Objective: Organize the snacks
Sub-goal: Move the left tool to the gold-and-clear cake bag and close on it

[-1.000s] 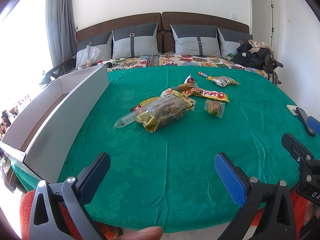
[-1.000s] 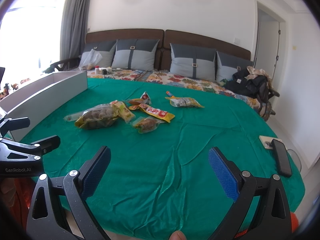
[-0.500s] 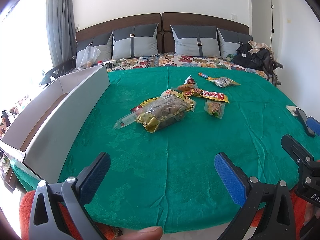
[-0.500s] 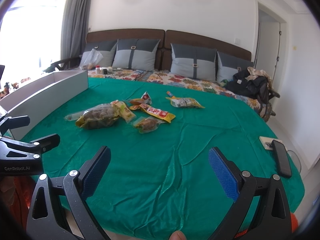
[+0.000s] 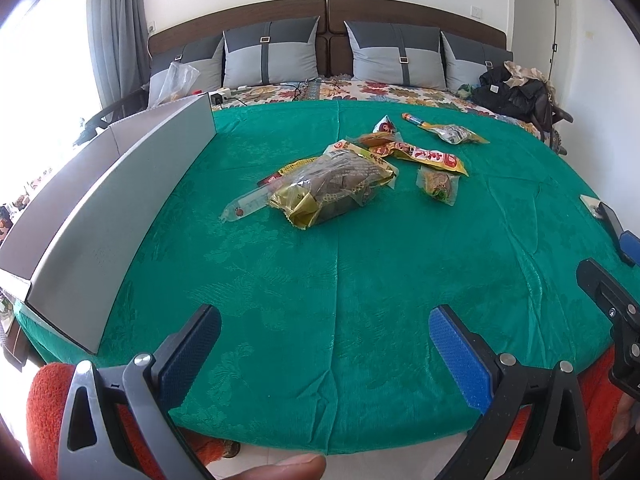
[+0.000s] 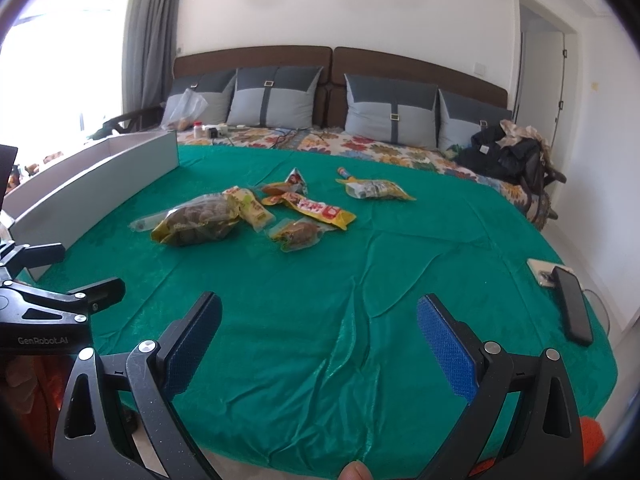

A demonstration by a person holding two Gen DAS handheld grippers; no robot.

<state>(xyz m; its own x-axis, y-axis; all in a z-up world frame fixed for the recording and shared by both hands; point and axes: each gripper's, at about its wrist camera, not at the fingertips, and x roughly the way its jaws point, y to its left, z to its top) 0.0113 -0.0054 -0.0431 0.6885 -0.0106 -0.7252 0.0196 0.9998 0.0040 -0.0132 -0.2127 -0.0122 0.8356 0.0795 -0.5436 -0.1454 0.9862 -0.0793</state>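
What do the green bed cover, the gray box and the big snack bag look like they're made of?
Green bed cover: woven fabric with a slight sheen, going by its creases and faint leaf pattern. Gray box: probably matte cardboard or thin board; flat, dull walls. Big snack bag: clear glossy plastic film with gold foil-like edges, crinkled and catching light.

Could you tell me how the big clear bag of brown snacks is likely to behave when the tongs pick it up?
The big clear bag looks crinkled and loosely filled, so it will probably sag and shift rather than stay stiff. Its glossy film may be slippery. It overlaps the yellow packet, which might get dragged along.
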